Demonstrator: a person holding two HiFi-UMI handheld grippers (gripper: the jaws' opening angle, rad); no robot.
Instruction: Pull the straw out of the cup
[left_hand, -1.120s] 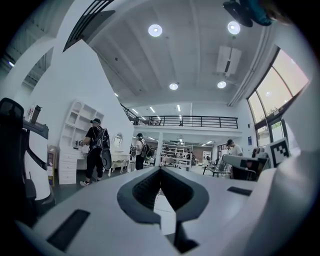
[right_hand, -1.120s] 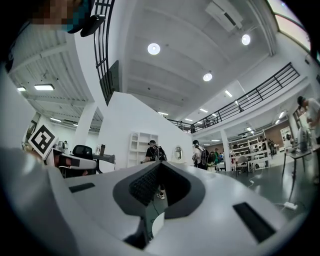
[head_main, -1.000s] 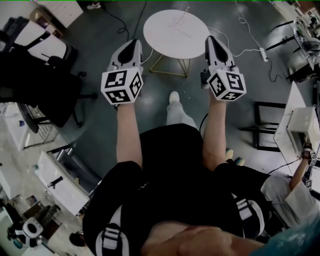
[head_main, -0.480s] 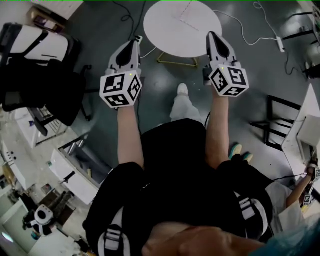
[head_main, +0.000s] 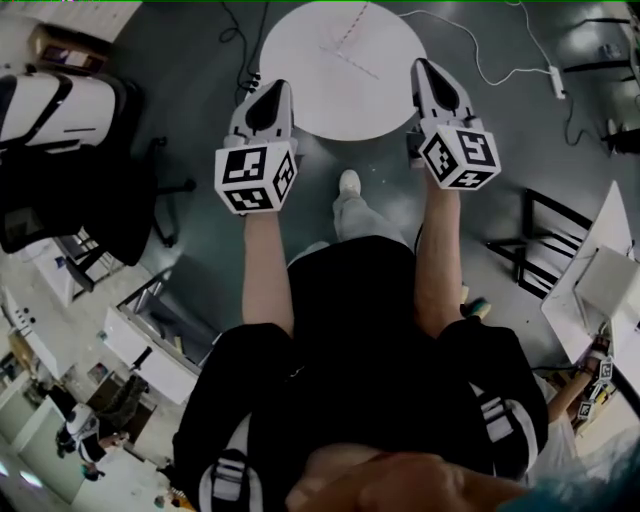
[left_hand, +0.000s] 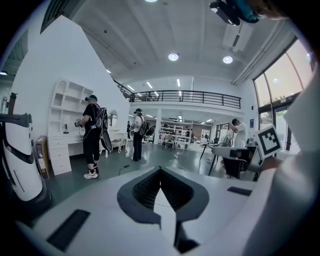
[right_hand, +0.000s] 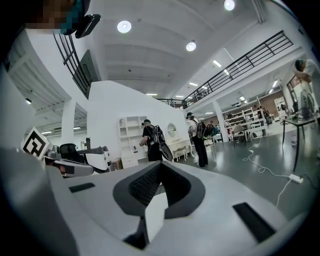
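Note:
No cup or straw shows in any view. A round white table (head_main: 345, 70) stands at the top middle of the head view, with a thin faint line (head_main: 345, 45) on its top that I cannot identify. My left gripper (head_main: 276, 86) is held out over the table's near left edge. Its jaws meet at the tip (left_hand: 160, 169) with nothing between them. My right gripper (head_main: 422, 64) reaches over the table's right edge. It also looks shut and empty (right_hand: 160, 164). Both point roughly level into the room, away from the table top.
A black office chair (head_main: 70, 190) stands at the left. White cables (head_main: 500, 60) run over the floor beyond the table, and a black frame (head_main: 545, 250) and a white desk (head_main: 600, 270) are at the right. Other people (left_hand: 92, 135) with backpacks stand far off.
The person has stepped forward, so the round table has drawn closer. Both grippers, earlier short of it, now overlap its near edges. Both jaws stay shut.

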